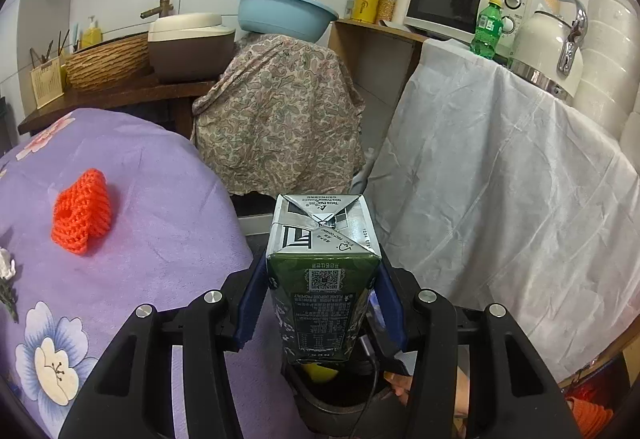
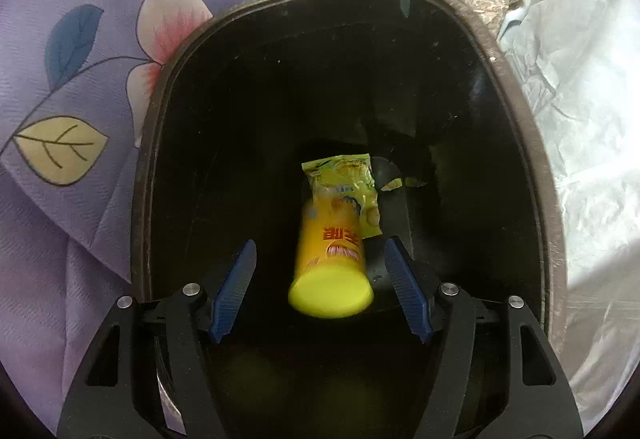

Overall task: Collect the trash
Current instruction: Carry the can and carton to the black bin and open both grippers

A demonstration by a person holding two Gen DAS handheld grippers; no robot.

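Observation:
My left gripper (image 1: 322, 279) is shut on a green and silver drink carton (image 1: 322, 263), held upright above the black trash bin (image 1: 340, 395) between two covered tables. My right gripper (image 2: 320, 267) is open over the mouth of the bin (image 2: 536, 159), its blue fingers (image 2: 236, 287) apart. A yellow cylindrical can (image 2: 330, 263), blurred, is between and below the fingers, free of them, inside the bin. A yellow-green snack wrapper (image 2: 348, 179) lies at the bin's bottom.
A purple flowered cloth (image 1: 132, 239) covers the left table and carries an orange knitted piece (image 1: 82, 215). A white sheet (image 1: 500, 191) covers the right table, with a kettle (image 1: 548, 43), green bottle (image 1: 486, 29) and microwave (image 1: 460, 3). A paisley-draped object (image 1: 276, 111) stands behind.

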